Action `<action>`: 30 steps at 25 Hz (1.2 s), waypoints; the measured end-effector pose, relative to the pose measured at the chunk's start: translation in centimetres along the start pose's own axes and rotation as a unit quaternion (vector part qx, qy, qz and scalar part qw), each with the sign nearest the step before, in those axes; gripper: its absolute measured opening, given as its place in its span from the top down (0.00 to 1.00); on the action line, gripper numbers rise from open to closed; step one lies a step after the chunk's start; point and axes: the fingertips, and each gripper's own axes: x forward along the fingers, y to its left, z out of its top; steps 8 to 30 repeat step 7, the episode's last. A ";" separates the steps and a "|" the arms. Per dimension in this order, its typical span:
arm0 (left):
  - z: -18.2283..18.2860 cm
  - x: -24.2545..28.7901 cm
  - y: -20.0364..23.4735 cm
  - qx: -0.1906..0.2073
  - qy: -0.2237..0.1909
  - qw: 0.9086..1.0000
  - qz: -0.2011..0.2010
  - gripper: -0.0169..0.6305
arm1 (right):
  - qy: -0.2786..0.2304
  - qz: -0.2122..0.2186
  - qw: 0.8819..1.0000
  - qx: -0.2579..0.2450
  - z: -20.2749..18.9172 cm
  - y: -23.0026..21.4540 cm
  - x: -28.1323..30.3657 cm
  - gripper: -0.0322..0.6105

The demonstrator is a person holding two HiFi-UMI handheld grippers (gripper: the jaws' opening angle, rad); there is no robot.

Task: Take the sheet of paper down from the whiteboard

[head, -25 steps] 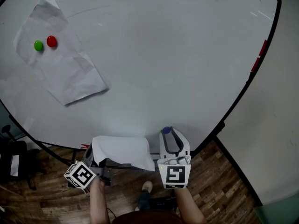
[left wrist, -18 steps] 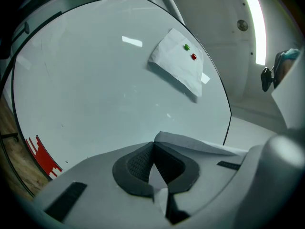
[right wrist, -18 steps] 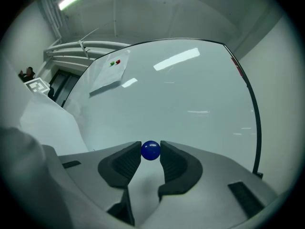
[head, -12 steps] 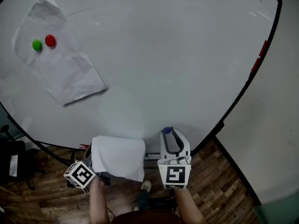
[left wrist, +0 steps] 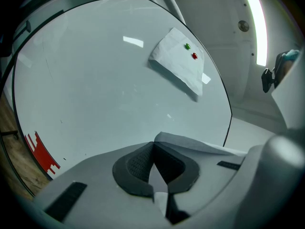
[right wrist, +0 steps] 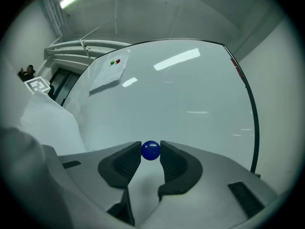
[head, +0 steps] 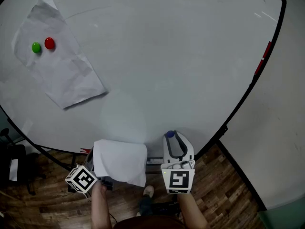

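The whiteboard [head: 167,56] fills most of the head view. A crumpled white sheet [head: 57,61] hangs at its upper left, pinned by a green magnet [head: 36,46] and a red magnet [head: 49,43]; it also shows in the left gripper view [left wrist: 178,63] and the right gripper view [right wrist: 108,73]. Low down, below the board's bottom edge, my left gripper [left wrist: 152,146] is shut on a second white sheet [head: 121,160], which drapes over its jaws. Beside it, my right gripper [head: 171,137] is shut on a small blue ball magnet [right wrist: 151,150].
Red markings sit on the board's black frame [head: 263,61]. Wooden floor [head: 224,185] lies below, with a dark stand [head: 14,166] at the left and a shoe [head: 150,191] between the arms. A pale wall [head: 286,142] borders the right.
The held sheet's right side has dropped and drawn in toward the left gripper. Both grippers have kept still.
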 end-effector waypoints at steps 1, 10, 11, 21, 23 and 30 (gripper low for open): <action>0.0 0.0 0.0 0.000 0.000 1.000 0.000 0.94 | 0.000 0.001 1.000 0.000 0.0 0.0 0.0 0.74; -0.5 0.3 -0.1 0.001 0.004 1.000 0.003 0.94 | -0.002 0.002 1.000 -0.004 -0.2 -0.1 -0.2 0.74; -0.5 0.3 -0.1 0.001 0.004 1.000 0.003 0.94 | -0.002 0.002 1.000 -0.004 -0.2 -0.1 -0.2 0.74; -0.5 0.3 -0.1 0.001 0.004 1.000 0.003 0.94 | -0.002 0.002 1.000 -0.004 -0.2 -0.1 -0.2 0.74; -0.5 0.3 -0.1 0.001 0.004 1.000 0.003 0.94 | -0.002 0.002 1.000 -0.004 -0.2 -0.1 -0.2 0.74; -0.5 0.3 -0.1 0.001 0.004 1.000 0.003 0.94 | -0.002 0.002 1.000 -0.004 -0.2 -0.1 -0.2 0.74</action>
